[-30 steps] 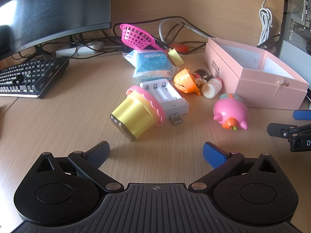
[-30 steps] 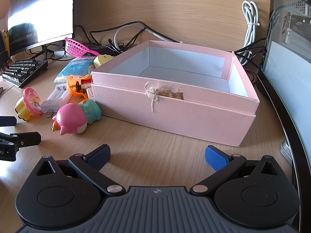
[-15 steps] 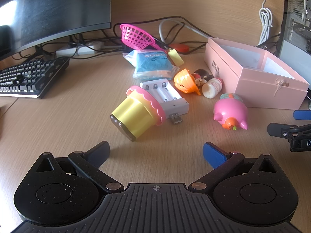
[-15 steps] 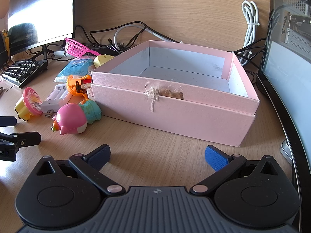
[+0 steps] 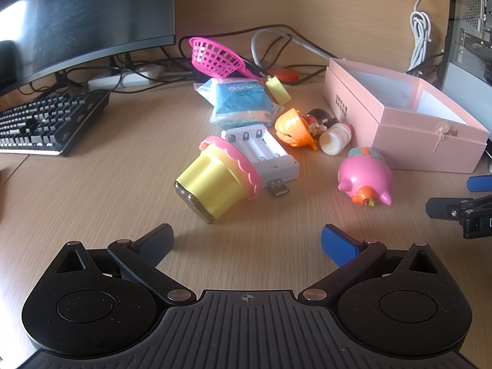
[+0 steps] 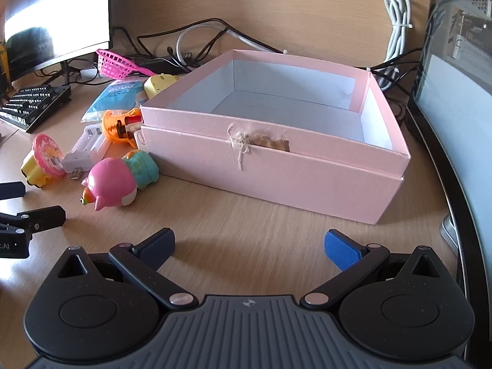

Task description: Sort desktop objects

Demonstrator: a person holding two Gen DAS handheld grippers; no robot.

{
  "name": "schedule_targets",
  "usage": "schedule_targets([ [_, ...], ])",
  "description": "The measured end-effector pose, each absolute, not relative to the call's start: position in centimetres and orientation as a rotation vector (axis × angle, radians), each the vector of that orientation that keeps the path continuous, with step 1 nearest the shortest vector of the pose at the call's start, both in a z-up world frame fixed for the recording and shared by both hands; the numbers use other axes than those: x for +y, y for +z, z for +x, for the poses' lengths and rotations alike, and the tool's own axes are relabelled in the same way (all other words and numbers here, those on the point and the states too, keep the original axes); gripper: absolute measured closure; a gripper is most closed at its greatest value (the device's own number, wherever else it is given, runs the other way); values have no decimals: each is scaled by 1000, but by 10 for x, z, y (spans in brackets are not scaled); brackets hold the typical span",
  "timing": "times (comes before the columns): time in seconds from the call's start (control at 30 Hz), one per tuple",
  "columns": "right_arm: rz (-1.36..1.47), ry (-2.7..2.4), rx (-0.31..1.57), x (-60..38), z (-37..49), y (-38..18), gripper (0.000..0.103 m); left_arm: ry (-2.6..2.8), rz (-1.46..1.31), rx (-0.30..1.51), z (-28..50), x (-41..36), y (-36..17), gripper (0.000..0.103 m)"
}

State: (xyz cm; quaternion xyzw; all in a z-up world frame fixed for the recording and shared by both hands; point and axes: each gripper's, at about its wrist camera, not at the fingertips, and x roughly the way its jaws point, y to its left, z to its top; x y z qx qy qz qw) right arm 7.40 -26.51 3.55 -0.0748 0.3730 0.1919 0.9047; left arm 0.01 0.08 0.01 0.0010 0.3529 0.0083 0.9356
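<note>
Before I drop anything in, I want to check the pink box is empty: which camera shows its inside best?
The right wrist view: the pink box faces it squarely, open top showing a bare pale floor and walls. The left wrist view catches the pink box obliquely at the right, with most of its floor hidden behind the near wall.

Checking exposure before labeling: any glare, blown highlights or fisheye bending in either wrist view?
Left wrist: warm glare washes the orange toy; keyboard bows near the edge. Right wrist: monitor reflection blown white; pink box sharp, its edges slightly curved.
</note>
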Motion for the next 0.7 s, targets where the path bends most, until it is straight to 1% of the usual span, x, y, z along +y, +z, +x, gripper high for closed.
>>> schedule_targets([
  [0.2,-160,385,813,-261,78,39,0,18,1,721,1,0,0,0],
  [0.3,-133,352,750,-262,70,33,0,19,2,722,1,0,0,0],
  [0.4,-99,346,759,-262,71,36,0,19,1,722,1,0,0,0],
  [0.5,-33,313,705,-267,65,43,0,20,1,722,1,0,0,0],
  [0.7,-170,351,631,-245,41,63,0,38,-7,741,-2,4,2,0],
])
